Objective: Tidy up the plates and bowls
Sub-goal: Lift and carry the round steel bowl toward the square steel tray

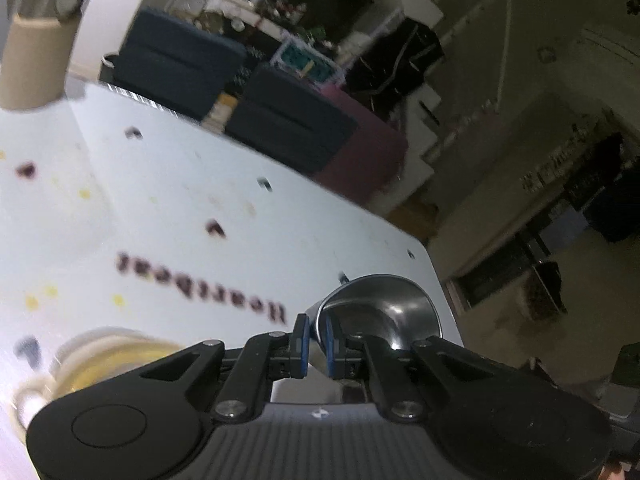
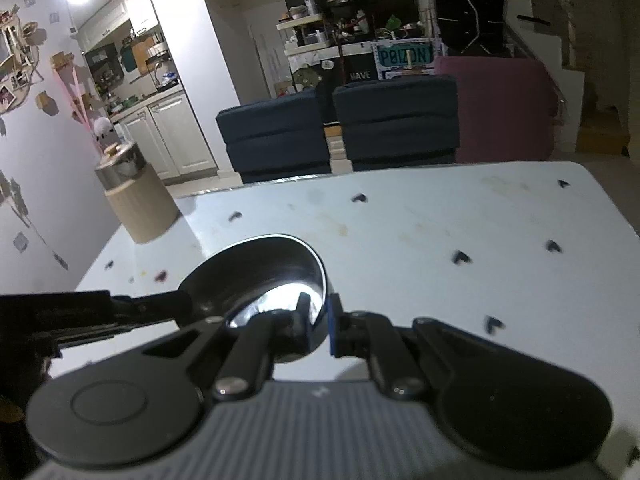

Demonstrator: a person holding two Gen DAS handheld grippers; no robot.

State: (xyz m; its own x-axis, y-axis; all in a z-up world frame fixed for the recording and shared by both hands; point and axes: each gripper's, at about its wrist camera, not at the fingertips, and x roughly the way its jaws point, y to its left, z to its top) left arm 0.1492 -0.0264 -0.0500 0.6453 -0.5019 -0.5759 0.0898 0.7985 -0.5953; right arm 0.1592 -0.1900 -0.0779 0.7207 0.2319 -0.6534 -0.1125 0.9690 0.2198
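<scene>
A shiny steel bowl (image 1: 384, 312) is held tilted above the white patterned table (image 1: 180, 200). My left gripper (image 1: 314, 342) is shut on the bowl's rim, one pad inside and one outside. In the right wrist view the same steel bowl (image 2: 260, 276) is clamped at its near rim by my right gripper (image 2: 320, 326), which is shut on it. The left gripper's black fingers (image 2: 132, 306) reach the bowl from the left. A pale yellow plate (image 1: 116, 360) lies on the table at the lower left of the left wrist view.
A beige cylindrical stand with a glass jar (image 2: 136, 196) sits at the table's far left corner. Two dark blue chairs (image 2: 340, 128) stand behind the table's far edge. The table's right edge (image 2: 600, 200) drops off to the floor.
</scene>
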